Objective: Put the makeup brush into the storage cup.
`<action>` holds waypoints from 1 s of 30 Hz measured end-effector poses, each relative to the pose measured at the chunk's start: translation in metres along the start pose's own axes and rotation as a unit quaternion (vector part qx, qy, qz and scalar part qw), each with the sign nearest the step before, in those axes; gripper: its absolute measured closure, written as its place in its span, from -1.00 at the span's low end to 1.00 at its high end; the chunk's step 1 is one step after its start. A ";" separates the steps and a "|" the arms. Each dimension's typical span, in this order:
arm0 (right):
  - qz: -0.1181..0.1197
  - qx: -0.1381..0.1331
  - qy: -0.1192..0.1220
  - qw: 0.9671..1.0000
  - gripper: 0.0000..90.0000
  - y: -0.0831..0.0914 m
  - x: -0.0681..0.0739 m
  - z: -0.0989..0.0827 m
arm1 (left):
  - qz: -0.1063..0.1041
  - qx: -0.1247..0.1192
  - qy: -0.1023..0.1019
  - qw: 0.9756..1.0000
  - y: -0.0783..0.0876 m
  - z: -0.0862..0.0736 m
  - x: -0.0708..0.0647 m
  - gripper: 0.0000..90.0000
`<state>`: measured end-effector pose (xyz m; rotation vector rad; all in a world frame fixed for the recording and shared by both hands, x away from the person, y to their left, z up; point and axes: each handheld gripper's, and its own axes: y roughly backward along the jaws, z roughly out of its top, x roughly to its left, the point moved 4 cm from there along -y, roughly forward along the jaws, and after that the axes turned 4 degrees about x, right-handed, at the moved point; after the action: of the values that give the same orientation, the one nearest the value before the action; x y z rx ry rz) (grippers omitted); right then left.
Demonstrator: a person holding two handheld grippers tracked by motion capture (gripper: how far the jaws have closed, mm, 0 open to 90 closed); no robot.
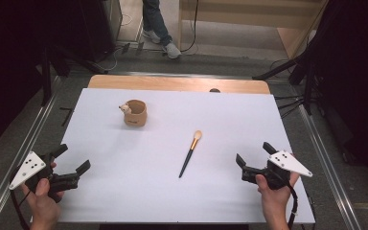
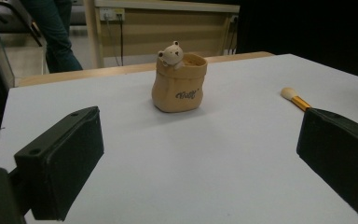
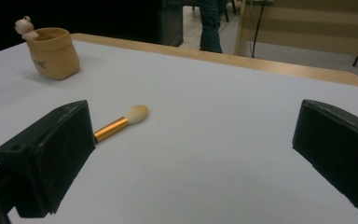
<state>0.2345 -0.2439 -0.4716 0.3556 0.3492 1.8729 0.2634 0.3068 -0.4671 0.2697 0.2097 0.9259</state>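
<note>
Lying between spread tools (image 1: 257,159): brush (image 1: 190,154)

Only 1 text: small dark script logo on front of the pot (image 2: 179,84), too blurred to read for sure.

The left gripper (image 2: 200,154) had its two black jaws spread wide over the white table (image 2: 191,154), with nothing between them. Beyond them stood a tan pot (image 2: 179,86), upright, with a small bear figure (image 2: 171,54) at its rim. At the right lay a brush (image 2: 294,98), its handle apparently hidden behind the right-hand jaw.
</note>
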 end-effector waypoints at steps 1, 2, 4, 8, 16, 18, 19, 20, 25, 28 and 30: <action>0.003 0.000 0.004 1.000 -1.00 -0.003 0.003 0.002 | 0.000 0.000 -0.001 1.000 0.000 0.000 0.000 -0.98; 0.006 0.003 0.007 1.000 -1.00 -0.006 0.006 0.004 | 0.000 0.000 -0.001 1.000 0.000 0.000 0.000 -0.98; 0.014 0.005 0.017 1.000 -1.00 -0.014 0.014 0.011 | 0.000 -0.001 -0.001 1.000 0.000 0.000 -0.001 -0.98; 0.024 0.006 0.030 0.999 -1.00 -0.026 0.026 0.022 | -0.002 -0.001 -0.003 1.000 0.000 0.000 -0.001 -0.98; 0.044 0.014 0.045 0.998 -1.00 -0.050 0.049 0.036 | -0.001 -0.004 -0.001 1.000 0.002 0.001 -0.001 -0.98; 0.047 0.017 0.046 0.998 -1.00 -0.055 0.054 0.037 | -0.001 -0.005 -0.001 1.000 0.002 0.001 0.000 -0.98; 0.049 0.019 0.046 0.998 -1.00 -0.058 0.056 0.038 | -0.001 -0.006 -0.001 1.000 0.002 0.001 0.000 -0.98; 0.050 0.019 0.046 0.997 -1.00 -0.061 0.058 0.038 | -0.001 -0.006 -0.002 1.000 0.002 0.001 0.000 -0.98; 0.058 0.026 0.046 0.997 -1.00 -0.072 0.067 0.041 | -0.001 -0.007 -0.002 1.000 0.002 0.002 0.000 -0.98; 0.061 0.029 0.051 0.996 -1.00 -0.078 0.073 0.044 | -0.002 -0.007 -0.002 1.000 0.002 0.002 0.000 -0.98; 0.062 0.031 0.054 0.996 -1.00 -0.082 0.076 0.046 | -0.003 -0.007 -0.002 1.000 0.002 0.002 0.000 -0.98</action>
<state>0.2998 -0.1429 -0.4572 0.3257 0.4680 2.0108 0.2620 0.3078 -0.4647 0.2573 0.2001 0.9215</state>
